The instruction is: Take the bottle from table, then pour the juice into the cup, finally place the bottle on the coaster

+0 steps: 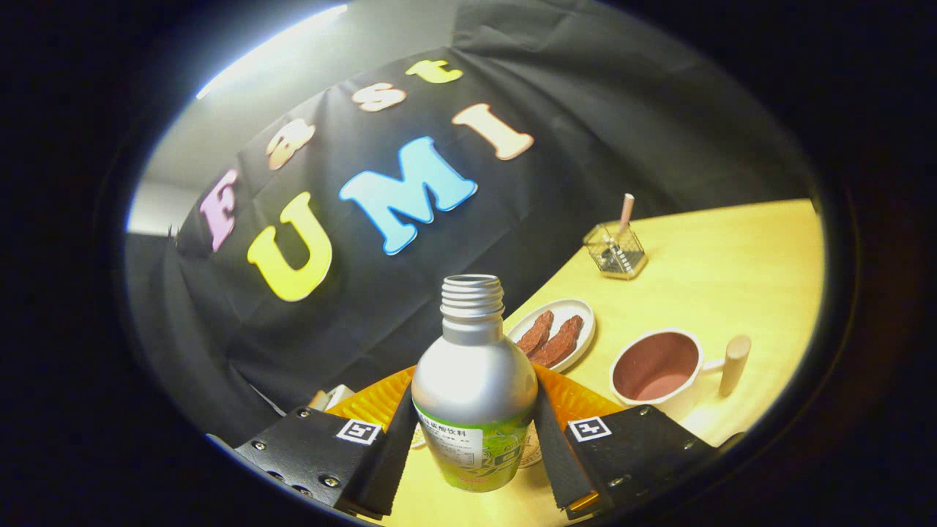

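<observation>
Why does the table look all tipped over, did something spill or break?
Nothing spilled or broke. The gripper is shut on the bottle and held at a tilt, so the table looks slanted. The bottle has no cap. The cup, the plate of food and the holder stand fine.

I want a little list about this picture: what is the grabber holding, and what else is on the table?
gripper: jaws shut on the bottle
bottle: silver, cap off, upright between the fingers
cup: pink inside, wooden handle, beyond the bottle to one side
plate: white, two brown pieces on it
orange coaster: behind the bottle
wire holder: farther back on the table
</observation>
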`<state>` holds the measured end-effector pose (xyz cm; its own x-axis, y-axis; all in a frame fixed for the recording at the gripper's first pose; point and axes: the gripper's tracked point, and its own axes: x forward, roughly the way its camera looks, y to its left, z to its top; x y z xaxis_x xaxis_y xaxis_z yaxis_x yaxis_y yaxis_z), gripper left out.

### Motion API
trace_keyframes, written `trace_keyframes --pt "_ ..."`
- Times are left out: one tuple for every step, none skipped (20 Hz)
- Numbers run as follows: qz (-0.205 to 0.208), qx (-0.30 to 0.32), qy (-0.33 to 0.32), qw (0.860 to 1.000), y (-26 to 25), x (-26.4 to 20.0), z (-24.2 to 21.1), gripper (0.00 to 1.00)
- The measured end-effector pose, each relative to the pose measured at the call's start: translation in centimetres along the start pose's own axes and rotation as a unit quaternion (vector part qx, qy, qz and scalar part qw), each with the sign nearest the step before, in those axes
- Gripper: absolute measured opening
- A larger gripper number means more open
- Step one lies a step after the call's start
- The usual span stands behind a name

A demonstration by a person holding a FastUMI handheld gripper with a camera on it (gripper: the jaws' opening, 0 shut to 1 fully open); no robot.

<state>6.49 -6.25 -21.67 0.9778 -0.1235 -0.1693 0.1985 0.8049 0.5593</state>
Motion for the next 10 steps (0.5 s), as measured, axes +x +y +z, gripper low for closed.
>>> trace_keyframes --pt "0.002 -0.035 0.004 0.999 0.6 -0.1 -0.2 0.78" --pt "0.004 -0.071 -0.001 0.997 1.1 -0.2 -0.1 0.78" --pt "0.003 -0.108 -0.005 0.994 1.6 -0.1 0.1 0.78" --pt "-0.001 -0.149 -0.010 0.989 2.0 0.0 0.4 0.78" --pt "-0.010 -0.193 -0.021 0.981 2.3 -0.1 0.9 0.78" --pt "-0.016 -0.234 -0.034 0.972 2.6 -0.3 1.3 0.78" --pt "-0.012 -0.265 -0.048 0.963 3.5 -0.6 1.7 0.78" --pt "0.001 -0.281 -0.063 0.958 4.7 -0.8 1.9 0.78" --pt "0.007 -0.294 -0.070 0.953 5.4 -0.8 1.9 0.78" --pt "0.008 -0.301 -0.069 0.951 5.5 -0.7 1.6 0.78"
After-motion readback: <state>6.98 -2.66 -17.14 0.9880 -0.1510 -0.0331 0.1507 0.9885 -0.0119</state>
